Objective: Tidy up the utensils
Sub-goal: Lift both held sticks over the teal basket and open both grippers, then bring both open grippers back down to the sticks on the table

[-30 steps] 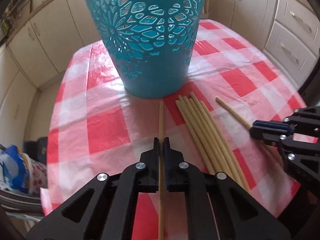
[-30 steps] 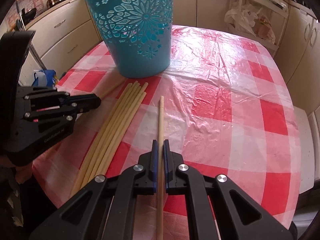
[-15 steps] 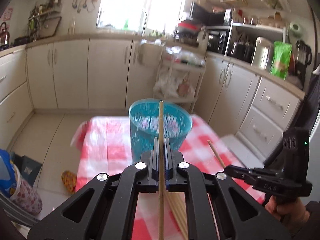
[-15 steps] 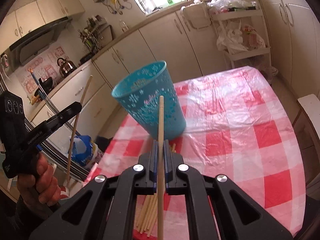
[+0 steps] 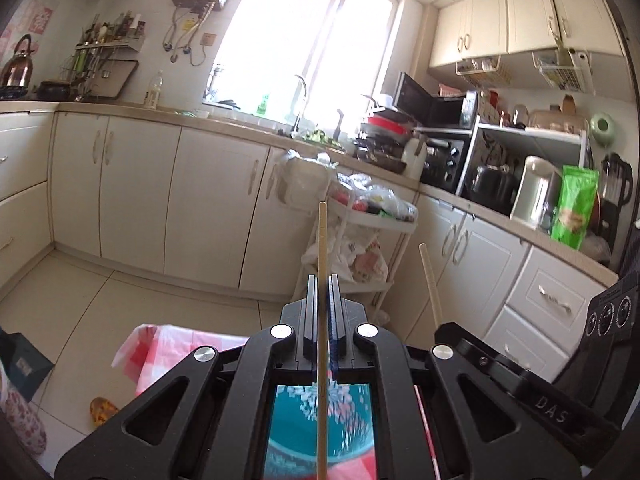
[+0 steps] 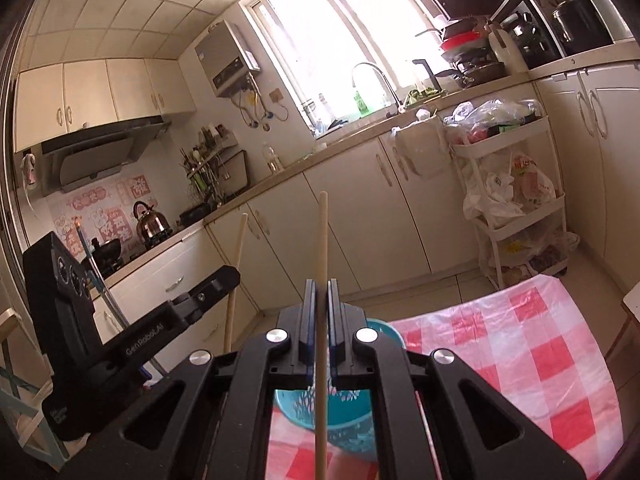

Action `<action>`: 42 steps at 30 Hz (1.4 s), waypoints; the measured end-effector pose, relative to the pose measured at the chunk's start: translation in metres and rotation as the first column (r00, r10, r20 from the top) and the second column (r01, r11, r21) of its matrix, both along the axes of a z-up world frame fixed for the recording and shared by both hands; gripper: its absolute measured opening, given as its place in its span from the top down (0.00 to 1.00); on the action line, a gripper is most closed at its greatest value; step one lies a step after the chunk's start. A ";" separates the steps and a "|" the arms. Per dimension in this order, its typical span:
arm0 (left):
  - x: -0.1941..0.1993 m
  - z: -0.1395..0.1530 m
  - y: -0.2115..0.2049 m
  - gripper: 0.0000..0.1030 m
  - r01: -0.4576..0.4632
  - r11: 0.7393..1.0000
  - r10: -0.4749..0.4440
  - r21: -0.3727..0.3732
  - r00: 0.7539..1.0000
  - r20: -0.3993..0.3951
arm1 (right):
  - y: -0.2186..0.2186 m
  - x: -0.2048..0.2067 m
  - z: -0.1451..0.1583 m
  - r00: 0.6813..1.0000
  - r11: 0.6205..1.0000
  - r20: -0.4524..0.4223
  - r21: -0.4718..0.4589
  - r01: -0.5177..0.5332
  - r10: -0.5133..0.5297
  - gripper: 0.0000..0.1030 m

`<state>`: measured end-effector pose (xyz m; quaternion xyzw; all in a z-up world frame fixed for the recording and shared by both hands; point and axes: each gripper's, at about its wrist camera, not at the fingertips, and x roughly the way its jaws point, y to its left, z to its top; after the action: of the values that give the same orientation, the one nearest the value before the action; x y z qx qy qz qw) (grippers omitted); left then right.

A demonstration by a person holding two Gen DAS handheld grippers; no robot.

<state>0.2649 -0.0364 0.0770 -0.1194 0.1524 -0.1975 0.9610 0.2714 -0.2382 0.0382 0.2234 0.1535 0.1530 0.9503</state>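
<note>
My left gripper (image 5: 321, 280) is shut on a wooden chopstick (image 5: 322, 236) that stands upright, high above the table. Below it, through the gripper frame, I see the open top of the teal cut-out basket (image 5: 296, 432). My right gripper (image 6: 321, 284) is shut on a second chopstick (image 6: 322, 232), also upright, with the teal basket (image 6: 352, 432) below it. The right gripper (image 5: 520, 380) and its chopstick (image 5: 429, 280) show at the right of the left wrist view. The left gripper (image 6: 132, 344) and its chopstick (image 6: 236, 272) show at the left of the right wrist view.
The red-and-white checked tablecloth (image 6: 540, 360) covers the table below. White kitchen cabinets (image 5: 208, 208) line the walls. A white trolley with bags (image 6: 516, 200) stands by the counter beyond the table.
Both grippers have lifted their chopsticks off the table and tipped them upright. They now hang over the teal basket, which has dropped to the bottom of both views.
</note>
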 end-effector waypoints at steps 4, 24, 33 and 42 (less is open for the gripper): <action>0.021 -0.003 0.000 0.96 -0.028 0.999 0.027 -0.035 1.000 -0.002 | 0.002 0.026 0.003 0.999 0.999 0.025 0.022 0.046 -0.047 0.94; 0.055 -0.064 -0.005 0.96 -0.099 0.995 0.101 0.018 0.992 -0.073 | 0.015 0.070 -0.045 0.992 0.990 -0.028 -0.063 0.124 -0.126 0.94; 0.005 -0.090 0.005 0.69 -0.058 0.989 0.075 0.133 0.989 -0.127 | 0.015 0.030 -0.065 0.995 0.991 -0.061 -0.115 0.069 -0.076 0.94; -0.041 -0.089 0.030 0.50 -0.097 0.989 0.113 0.107 0.981 -0.160 | 0.015 0.005 -0.064 0.995 0.991 -0.096 -0.135 0.021 -0.034 0.62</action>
<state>0.2236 -0.0065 -0.0124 -0.0954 0.2347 -0.1281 0.9589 0.2761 -0.2233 -0.0263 0.1687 0.2070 0.1180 0.9564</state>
